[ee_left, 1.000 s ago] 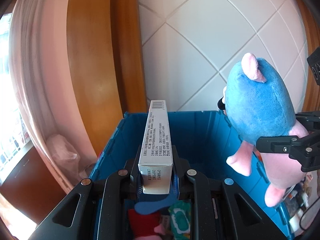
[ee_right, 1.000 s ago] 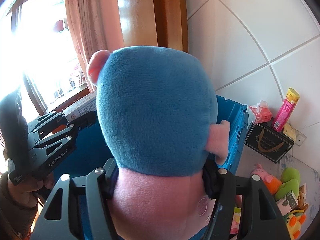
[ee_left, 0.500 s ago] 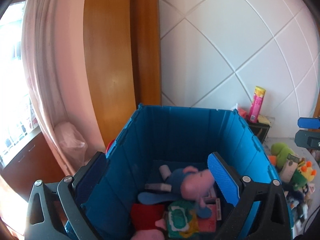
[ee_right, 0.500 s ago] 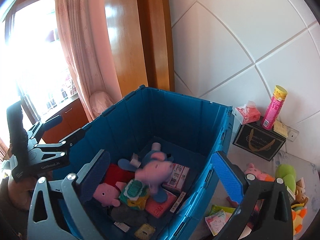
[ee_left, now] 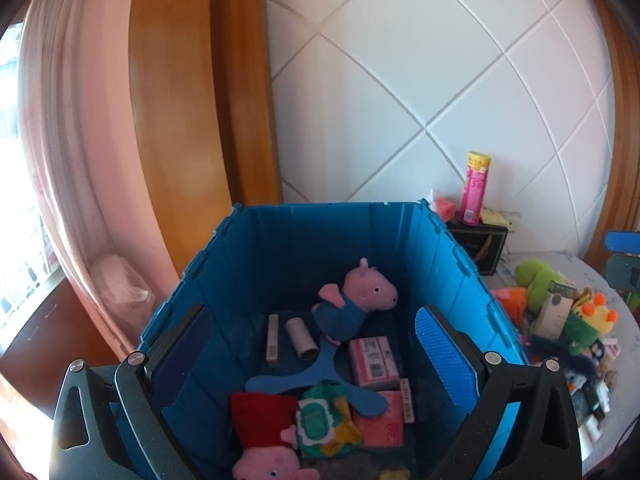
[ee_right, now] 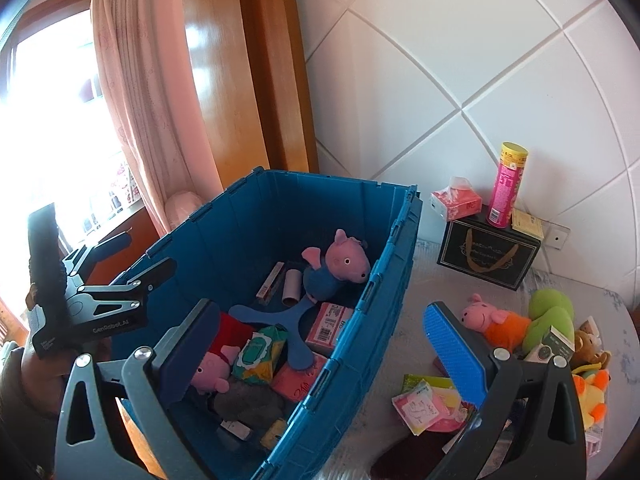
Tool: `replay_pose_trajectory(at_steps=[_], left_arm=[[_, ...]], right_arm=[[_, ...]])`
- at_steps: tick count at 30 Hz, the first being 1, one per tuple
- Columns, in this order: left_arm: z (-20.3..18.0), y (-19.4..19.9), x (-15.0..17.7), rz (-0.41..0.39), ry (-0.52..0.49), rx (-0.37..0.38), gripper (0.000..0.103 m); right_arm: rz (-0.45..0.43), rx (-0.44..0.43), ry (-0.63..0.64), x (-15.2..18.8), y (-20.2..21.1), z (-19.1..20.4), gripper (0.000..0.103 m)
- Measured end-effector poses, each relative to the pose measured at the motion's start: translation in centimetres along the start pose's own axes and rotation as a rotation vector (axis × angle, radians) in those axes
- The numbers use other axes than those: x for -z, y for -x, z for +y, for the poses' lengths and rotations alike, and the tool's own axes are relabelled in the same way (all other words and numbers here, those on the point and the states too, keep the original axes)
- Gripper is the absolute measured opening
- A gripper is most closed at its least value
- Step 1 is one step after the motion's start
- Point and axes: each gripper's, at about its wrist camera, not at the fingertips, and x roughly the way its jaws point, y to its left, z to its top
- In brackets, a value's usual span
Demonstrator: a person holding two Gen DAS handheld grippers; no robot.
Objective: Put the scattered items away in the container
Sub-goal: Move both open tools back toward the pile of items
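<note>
A blue crate [ee_left: 400, 236] [ee_right: 396, 256] holds several items. A pink pig plush in blue [ee_left: 356, 296] [ee_right: 340, 266] lies at its far end, beside a narrow white box [ee_left: 273, 336] [ee_right: 270, 279]. My left gripper [ee_left: 316, 352] is open and empty above the crate; it also shows in the right wrist view [ee_right: 120, 264]. My right gripper [ee_right: 324, 356] is open and empty, straddling the crate's right wall. Scattered toys and boxes lie on the table right of the crate, among them a pig plush in orange [ee_right: 490, 320] and a green plush [ee_left: 536, 276] [ee_right: 550, 316].
A black box [ee_right: 488, 254] against the wall carries a pink tube [ee_right: 506, 184] and a tissue pack [ee_right: 456, 204]. Flat packets [ee_right: 424, 404] lie near the table's front. A pink curtain [ee_right: 132, 120] and wooden frame stand left of the crate.
Both grippers opened. The white box dropped from the left and the blue-dressed pig plush from the right into the crate. The plush has come to rest at the far end.
</note>
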Motion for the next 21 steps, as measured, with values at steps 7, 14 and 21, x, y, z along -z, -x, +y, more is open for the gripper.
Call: replay_pose_trajectory(at_steps=[7,14,21], left_arm=[[-5.3,0.8,-0.4,0.002,-0.061,0.054,0.102],[-12.1,1.8,-0.5,0.004,-0.129,0.114,0.102],[-18.9,2.3,0.4,0.034,-0.148,0.196,0.102]], right_arm=[[-0.017,0.046,-0.045,2.5,3.7,-4.2,0.103],[-0.035,0.117,-0.115,5.6,8.1,-10.4,0.103],[-0.014,0.203,-0.17,9.6,12.2,-16.4,0.103]])
